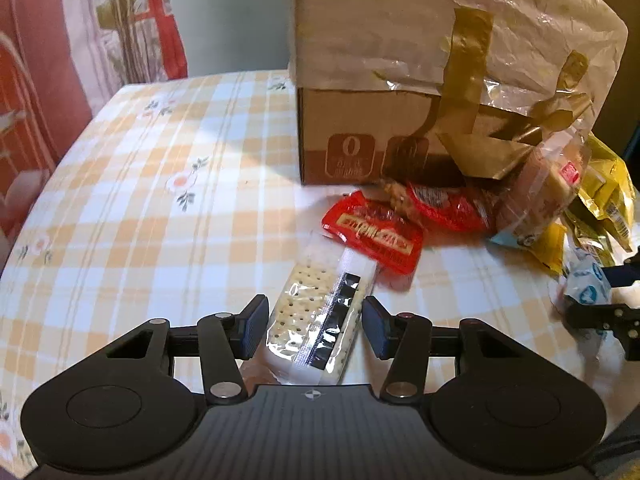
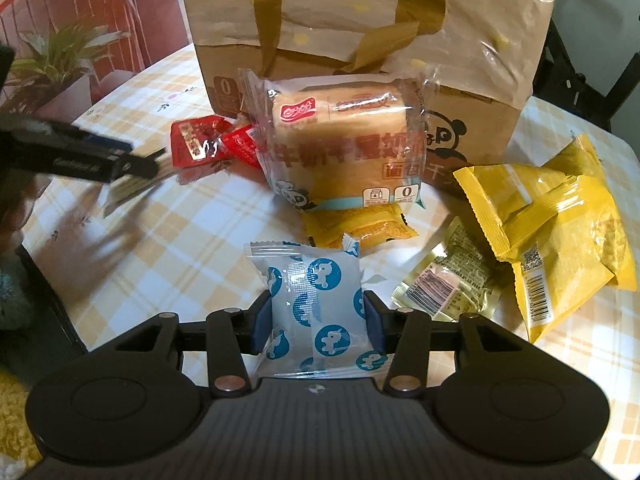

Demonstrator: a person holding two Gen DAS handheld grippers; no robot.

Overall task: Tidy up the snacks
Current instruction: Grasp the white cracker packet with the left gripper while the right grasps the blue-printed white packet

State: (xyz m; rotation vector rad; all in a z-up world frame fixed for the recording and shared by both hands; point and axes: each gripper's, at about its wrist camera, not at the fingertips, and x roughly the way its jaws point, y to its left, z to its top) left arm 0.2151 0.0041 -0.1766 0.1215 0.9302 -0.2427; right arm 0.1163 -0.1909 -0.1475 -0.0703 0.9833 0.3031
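Cracker pack (image 1: pixel 320 312) lies on checked tablecloth (image 1: pixel 132 208), long axis running away from left gripper (image 1: pixel 314 326) and tilted slightly right, near end between jaws. Pads (image 1: pixel 254 326) flank pack sides with small gaps, not yet pressing: jaws apart. Right gripper (image 2: pixel 318 326) clamped on blue-and-white sachet (image 2: pixel 316 312), well right of crackers. Red packets (image 1: pixel 372 236) just beyond pack's far end; cardboard box (image 1: pixel 360 136) behind. Judgement: left hand nearer, squeeze across short axis.

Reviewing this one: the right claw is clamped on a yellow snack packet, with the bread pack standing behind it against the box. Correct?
Not quite. In the right wrist view the right claw grips a white packet with blue circles, not a yellow one. The bread pack does stand behind it against the box.
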